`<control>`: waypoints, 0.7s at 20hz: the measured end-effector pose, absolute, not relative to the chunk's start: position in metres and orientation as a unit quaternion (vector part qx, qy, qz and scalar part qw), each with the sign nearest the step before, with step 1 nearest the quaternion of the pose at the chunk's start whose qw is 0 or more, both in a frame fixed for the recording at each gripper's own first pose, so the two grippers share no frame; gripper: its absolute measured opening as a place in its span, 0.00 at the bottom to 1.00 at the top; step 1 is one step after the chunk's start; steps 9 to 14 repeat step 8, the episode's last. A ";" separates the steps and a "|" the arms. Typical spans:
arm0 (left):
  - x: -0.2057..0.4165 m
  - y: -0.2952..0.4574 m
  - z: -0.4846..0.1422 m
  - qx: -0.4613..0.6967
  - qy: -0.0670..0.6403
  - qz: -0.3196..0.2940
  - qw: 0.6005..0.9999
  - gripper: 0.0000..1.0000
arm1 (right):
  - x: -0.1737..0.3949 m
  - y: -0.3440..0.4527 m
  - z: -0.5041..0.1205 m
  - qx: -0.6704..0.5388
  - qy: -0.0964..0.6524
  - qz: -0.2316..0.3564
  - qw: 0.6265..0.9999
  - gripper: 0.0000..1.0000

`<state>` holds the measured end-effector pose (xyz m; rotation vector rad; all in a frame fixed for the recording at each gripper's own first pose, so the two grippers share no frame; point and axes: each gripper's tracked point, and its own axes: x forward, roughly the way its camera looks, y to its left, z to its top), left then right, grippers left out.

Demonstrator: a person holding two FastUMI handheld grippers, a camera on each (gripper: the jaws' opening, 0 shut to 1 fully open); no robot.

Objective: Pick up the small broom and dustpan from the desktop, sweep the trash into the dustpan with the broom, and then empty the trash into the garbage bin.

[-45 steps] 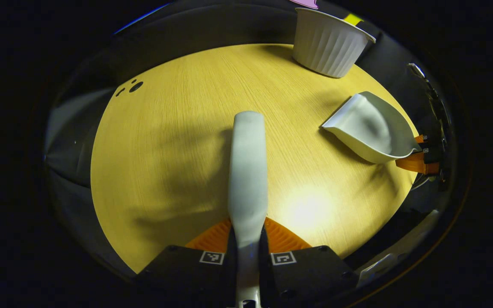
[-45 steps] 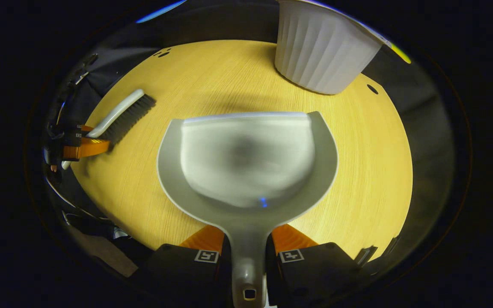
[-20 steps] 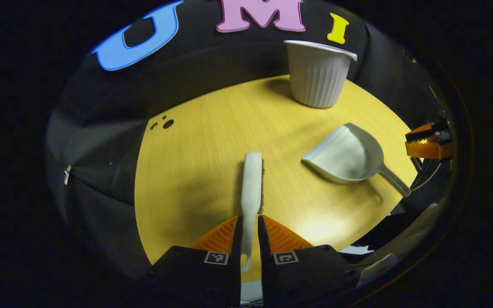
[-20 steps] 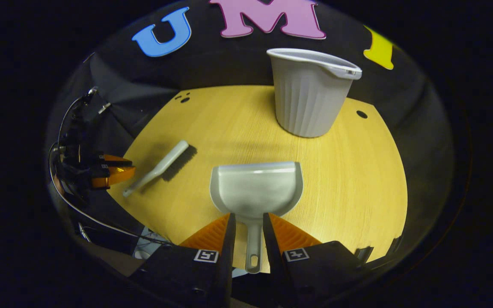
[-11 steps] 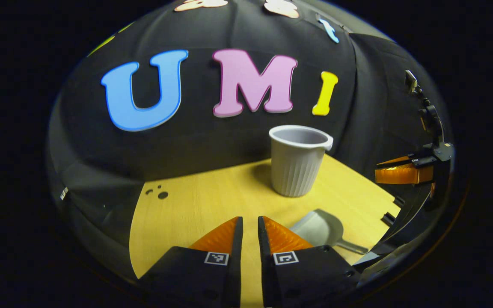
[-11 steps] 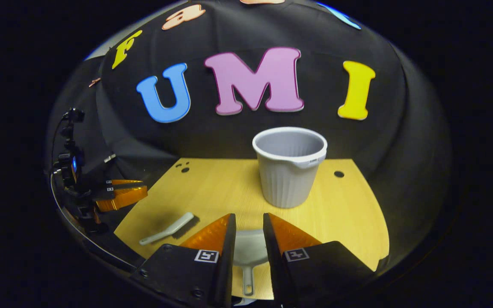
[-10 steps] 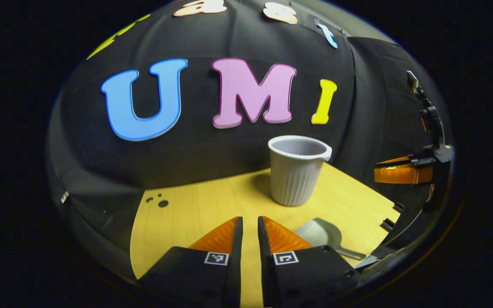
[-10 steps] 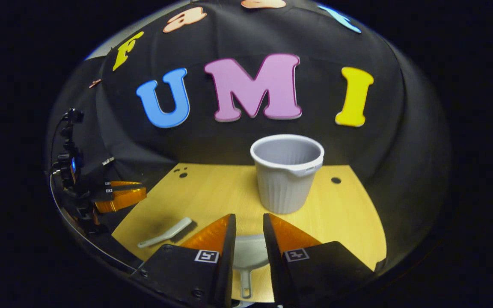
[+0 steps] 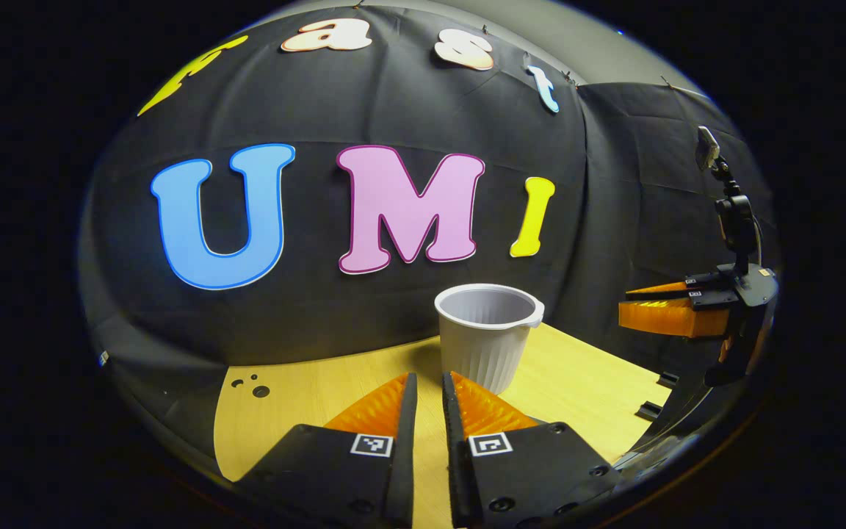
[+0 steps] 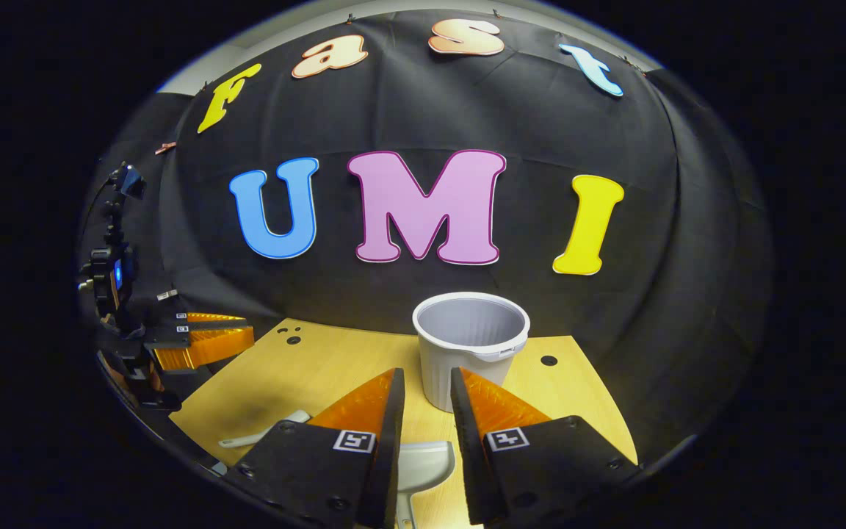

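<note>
The white ribbed garbage bin point(image 9: 487, 334) stands upright at the back of the wooden table point(image 9: 305, 397). My left gripper point(image 9: 428, 378) is raised above the table, open by a narrow gap with nothing in it. In the right gripper view the bin point(image 10: 471, 345) is straight ahead. The grey dustpan point(image 10: 423, 459) lies flat on the table point(image 10: 305, 375), seen through the gap of my open right gripper point(image 10: 427, 375), which does not touch it. The broom point(image 10: 261, 433) lies at the lower left. The other gripper point(image 10: 203, 338) hovers above the table's left edge.
In the left gripper view the other gripper point(image 9: 669, 308) hangs off the table's right edge, with a small mount point(image 9: 731, 213) above it. Small holes point(image 9: 255, 388) mark the table's far left corner, and one hole point(image 10: 549, 361) lies right of the bin.
Both grippers let go, the left of the broom and the right of the dustpan, then drew back and tilted up. Broom and dustpan now lie on the table.
</note>
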<state>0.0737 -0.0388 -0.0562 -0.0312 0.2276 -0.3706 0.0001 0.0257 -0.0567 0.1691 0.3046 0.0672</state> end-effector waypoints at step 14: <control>0.065 -0.030 -0.069 -0.012 0.127 -0.168 0.977 0.24 | 0.003 0.024 -0.054 0.099 0.152 0.031 0.983 0.40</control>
